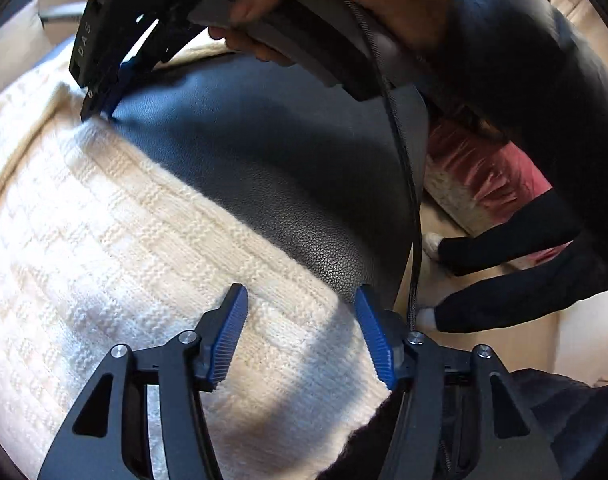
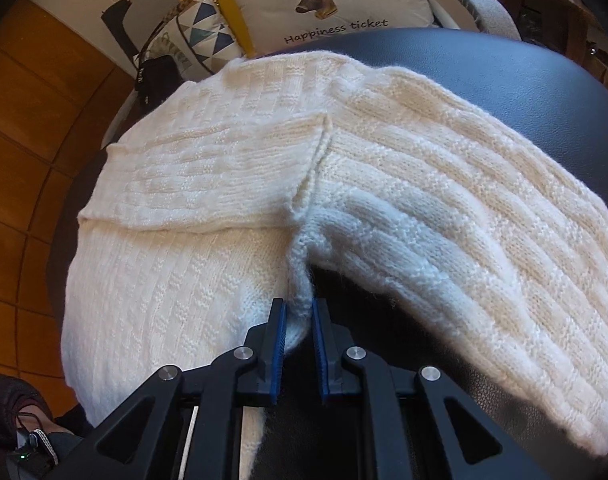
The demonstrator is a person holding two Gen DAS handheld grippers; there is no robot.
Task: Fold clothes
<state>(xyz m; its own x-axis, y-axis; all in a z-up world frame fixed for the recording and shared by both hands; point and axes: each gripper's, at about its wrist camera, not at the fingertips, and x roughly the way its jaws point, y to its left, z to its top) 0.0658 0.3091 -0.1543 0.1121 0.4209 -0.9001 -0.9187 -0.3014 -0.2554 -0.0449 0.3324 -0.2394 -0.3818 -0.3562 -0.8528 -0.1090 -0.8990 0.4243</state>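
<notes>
A cream knitted sweater (image 1: 124, 240) lies spread on a dark leather seat (image 1: 264, 152). My left gripper (image 1: 301, 300) hovers open just above the knit near its edge, with nothing between its blue pads. In the right wrist view the sweater (image 2: 424, 160) has one sleeve (image 2: 208, 176) folded across the body. My right gripper (image 2: 298, 308) is shut on a pinched fold of the sweater at its near edge. The left wrist view also shows the right gripper (image 1: 102, 112) at the sweater's far edge, with a hand (image 1: 304, 4) holding its grip.
The leather seat (image 2: 504, 68) curves away at the back right. Behind it stand a deer-print cushion (image 2: 328, 0) and a triangle-pattern cushion (image 2: 196, 28). Wooden floor (image 2: 20, 128) lies to the left. Dark trouser legs (image 1: 524, 272) and a pink rug (image 1: 488, 172) are beyond the seat's edge.
</notes>
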